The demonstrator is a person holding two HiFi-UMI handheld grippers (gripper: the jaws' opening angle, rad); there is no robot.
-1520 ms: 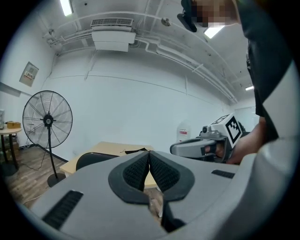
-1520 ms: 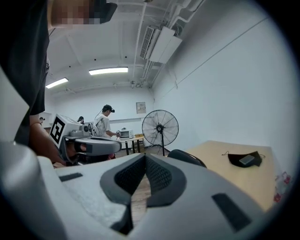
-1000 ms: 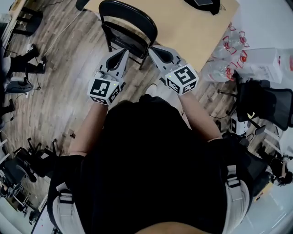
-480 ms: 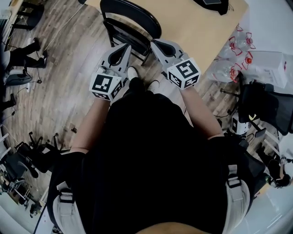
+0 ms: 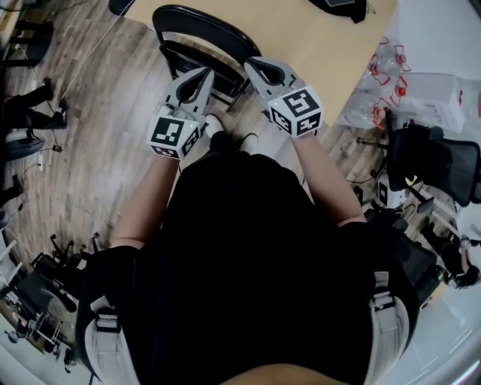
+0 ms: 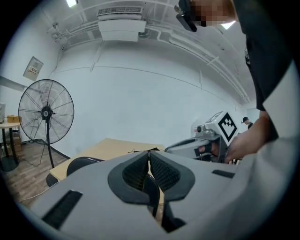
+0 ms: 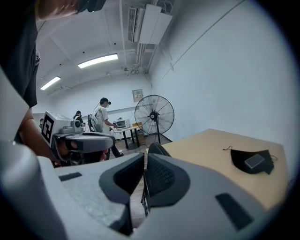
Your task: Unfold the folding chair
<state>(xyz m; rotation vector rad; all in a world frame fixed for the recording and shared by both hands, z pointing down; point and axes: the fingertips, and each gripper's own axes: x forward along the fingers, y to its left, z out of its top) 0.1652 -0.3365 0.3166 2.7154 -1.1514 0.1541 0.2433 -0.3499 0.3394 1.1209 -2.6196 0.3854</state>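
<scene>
Wood floor [image 5: 105, 150] | black folding chair [image 5: 201, 28] beside tan table [image 5: 301, 37] | left hand-held gripper [image 5: 206, 74] closed, empty | right hand-held gripper [image 5: 251, 65] closed, empty

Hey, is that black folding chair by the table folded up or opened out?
Folded, it seems: the folding chair stands beside the table as a thin flat frame, with no seat sticking out.

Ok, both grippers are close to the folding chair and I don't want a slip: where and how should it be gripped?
Likely the curved top bar of the backrest of the folding chair: it stands upright, so this thin bar is topmost and exposed. Come from the person's side, one gripper near each end. The left gripper and right gripper are shut, so open them first.
</scene>
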